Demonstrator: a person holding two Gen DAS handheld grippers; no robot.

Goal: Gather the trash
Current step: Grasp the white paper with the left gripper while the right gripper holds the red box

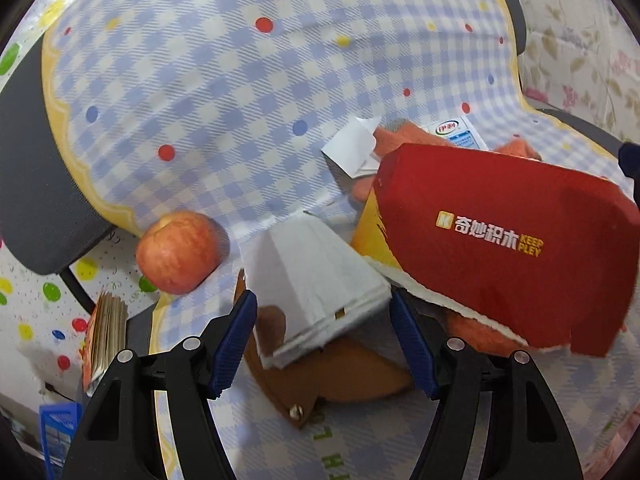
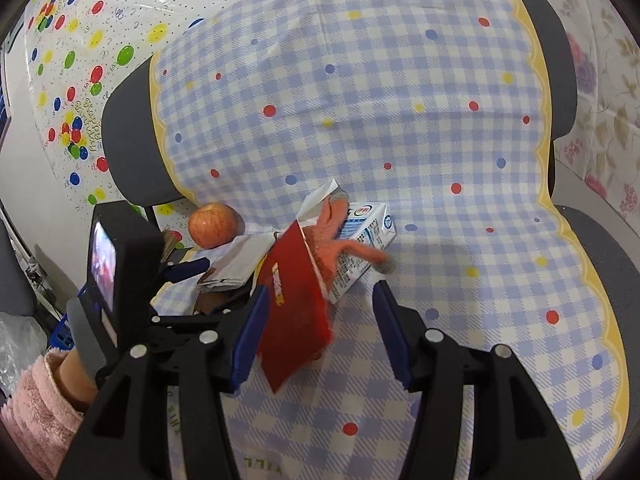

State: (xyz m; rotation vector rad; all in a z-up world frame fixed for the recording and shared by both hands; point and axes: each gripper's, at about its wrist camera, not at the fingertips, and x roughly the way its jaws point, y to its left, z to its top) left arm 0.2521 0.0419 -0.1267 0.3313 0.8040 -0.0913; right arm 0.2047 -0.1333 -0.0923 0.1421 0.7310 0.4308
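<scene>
While both tools are held over the chair, the scene is laid out as follows.

Left tool (image 1: 324, 338): fingers are spread apart; a folded white tissue (image 1: 316, 280) is seen between them, but contact cannot be told.

Right tool (image 2: 318, 330): fingers are spread apart, and the lower edge of a torn red cardboard piece (image 2: 296, 312) is framed beside the left finger, not clamped.

Trash pile: the cardboard, an orange fuzzy glove (image 2: 340, 240) and a milk carton (image 2: 368, 236) are heaped together at 12 o'clock of the right tool.

Apple (image 1: 178, 252): placed at 10 o'clock of the left tool, beside the tissue.

Seat: a gingham cloth (image 2: 400, 120) is draped over the chair (image 2: 128, 152).

Brown leather piece (image 1: 328, 376): lain under the tissue.
</scene>
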